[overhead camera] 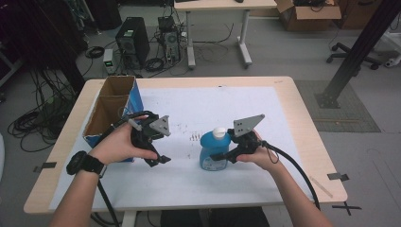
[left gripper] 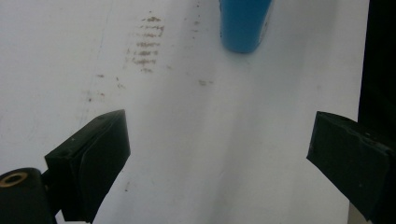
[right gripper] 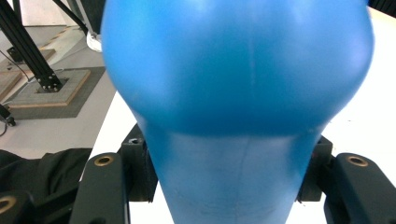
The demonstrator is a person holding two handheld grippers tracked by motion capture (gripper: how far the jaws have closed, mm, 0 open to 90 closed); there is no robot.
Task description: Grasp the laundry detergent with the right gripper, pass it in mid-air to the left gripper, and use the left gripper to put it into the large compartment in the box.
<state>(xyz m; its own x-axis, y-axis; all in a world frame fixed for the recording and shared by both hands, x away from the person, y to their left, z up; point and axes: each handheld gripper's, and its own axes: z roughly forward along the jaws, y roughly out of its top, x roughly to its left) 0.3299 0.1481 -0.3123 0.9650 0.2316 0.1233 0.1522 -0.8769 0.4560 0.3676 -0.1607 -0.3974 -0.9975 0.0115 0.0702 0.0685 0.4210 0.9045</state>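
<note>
Already the blue bottle (overhead camera: 213, 152) is in hand: it stands upright just right of centre in the high view, white cap (overhead camera: 219, 133) on top, and the right gripper (overhead camera: 226, 154) has its jaws pressed against the narrow waist, as the right gripper view shows with the blue body (right gripper: 238, 93) swelling above the pinch. By my reading the grasp is made and the carry is what remains; the base looks to rest on the white sheet (overhead camera: 213, 189), though I cannot be sure it is not just lifted. The left gripper (overhead camera: 158, 149) sits at centre left with its jaws spread wide and nothing between them; in its own view the bottle's lower part (left gripper: 243, 25) shows at the top edge, well apart. Farther out, an open cardboard box with a blue side (overhead camera: 113, 106) stands at the left of the table, a likely destination. Between bottle and box the left hand (overhead camera: 118, 144) and its gripper sit in the path, so they probably need to shift first
</note>
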